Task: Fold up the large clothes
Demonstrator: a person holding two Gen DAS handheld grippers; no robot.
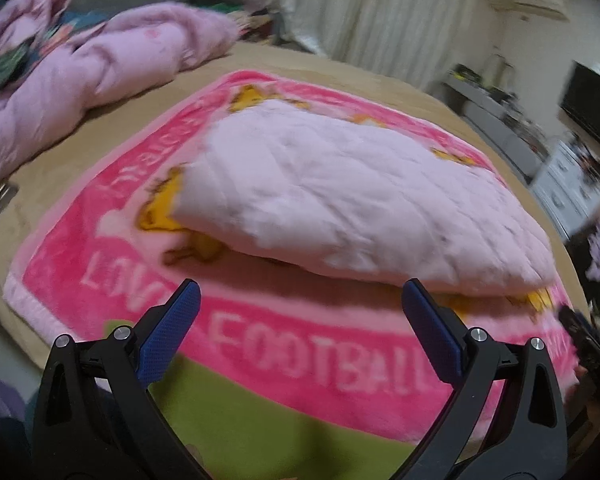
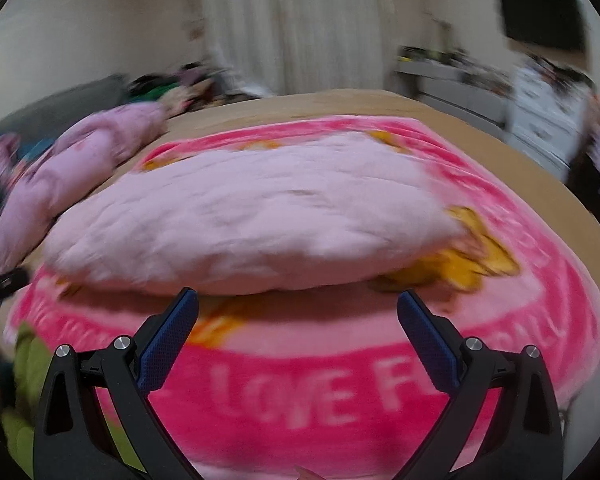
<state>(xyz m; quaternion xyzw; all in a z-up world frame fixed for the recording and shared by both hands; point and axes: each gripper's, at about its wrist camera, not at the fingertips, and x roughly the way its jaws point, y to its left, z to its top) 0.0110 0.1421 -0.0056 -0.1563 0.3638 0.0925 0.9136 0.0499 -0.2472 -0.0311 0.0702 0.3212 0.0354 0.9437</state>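
We can read a fair bit of the lettering on the pink blanket (image 1: 300, 356) here: white block capitals along the hot-pink border spell "FOOTBALL" in the left wrist view, with "LOV" running up the side next to it, and the right wrist view shows "LOVE F" before the rest blurs out. The blanket looks like plush fleece, paler pink in the middle, with yellow-orange cartoon shapes printed on it that we honestly can't make out through the motion blur.

The thing we're folding, a pale pink quilted garment (image 1: 340, 200), lies as a puffy folded bundle in the middle of that blanket. It has stitched quilting lines across the top and a rounded, pillowy front edge that sits just beyond both tools.

Our left gripper (image 1: 300, 300) has its jaws spread wide apart with nothing between them, hovering over the "FOOTBALL" border. Our right gripper (image 2: 298, 306) is the same, wide apart and empty, just short of the bundle's near edge. The fingers are black plastic with blue textured pads (image 1: 172, 340).

A bit of lime green fabric (image 1: 268, 420) shows at the blanket's near edge. Off to the left, a crumpled pile of pink padded clothes (image 1: 80, 72) sits on the tan bedsheet (image 1: 380, 76), well apart from the bundle.
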